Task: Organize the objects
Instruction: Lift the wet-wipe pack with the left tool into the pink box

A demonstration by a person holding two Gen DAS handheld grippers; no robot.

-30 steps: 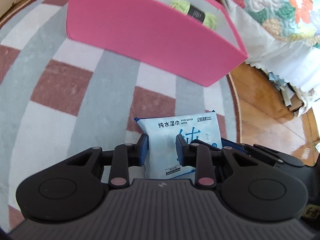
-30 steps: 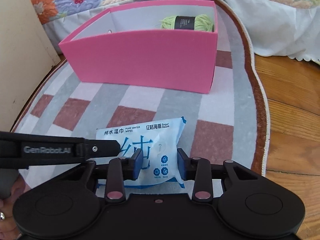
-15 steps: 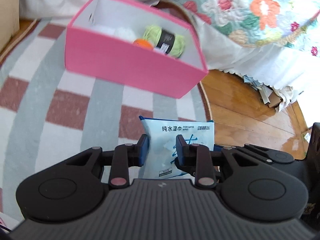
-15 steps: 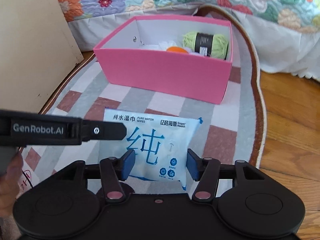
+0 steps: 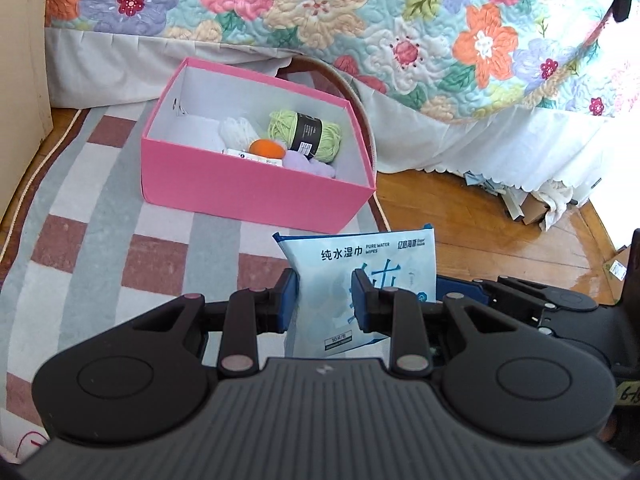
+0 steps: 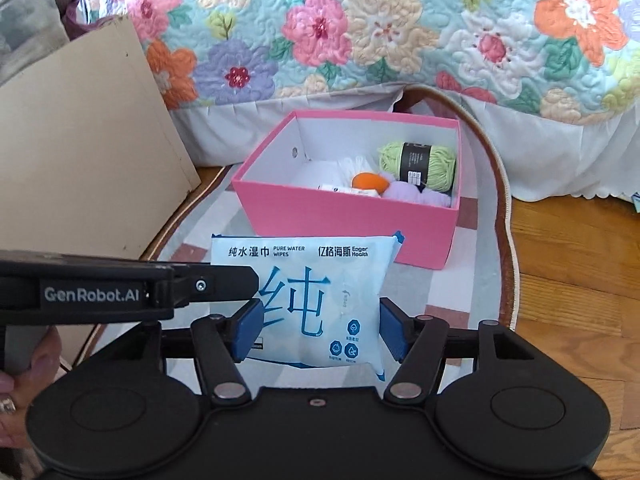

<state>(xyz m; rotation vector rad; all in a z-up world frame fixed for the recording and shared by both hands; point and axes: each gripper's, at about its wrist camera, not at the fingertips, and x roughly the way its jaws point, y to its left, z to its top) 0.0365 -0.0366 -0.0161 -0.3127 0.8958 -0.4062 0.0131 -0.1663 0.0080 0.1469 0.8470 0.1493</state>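
Note:
A light-blue pack of wet wipes [image 5: 368, 264] [image 6: 312, 288] hangs in the air in front of the pink box [image 5: 248, 184] [image 6: 344, 216]. My left gripper [image 5: 325, 300] is shut on the pack's left edge. My right gripper [image 6: 318, 330] has its blue pads spread around the pack's lower part; the pack seems to sit loosely between them. The box holds a green yarn ball [image 5: 306, 134] [image 6: 418, 164], an orange ball [image 5: 266, 148] [image 6: 368, 181], purple yarn [image 6: 416, 194] and white yarn [image 5: 238, 130]. The left gripper's arm [image 6: 120, 292] crosses the right wrist view.
The box stands on a striped, checked rug [image 5: 92, 232] over a wooden floor [image 5: 500, 232]. A bed with a floral quilt [image 5: 360, 20] and white skirt rises behind. A beige board [image 6: 80, 160] leans at the left. Paper scraps [image 5: 520, 204] lie under the bed's edge.
Both grippers have lifted the wipes pack up off the rug and back, so the box's inside now shows from above. My right gripper's jaws have spread wider around the pack.

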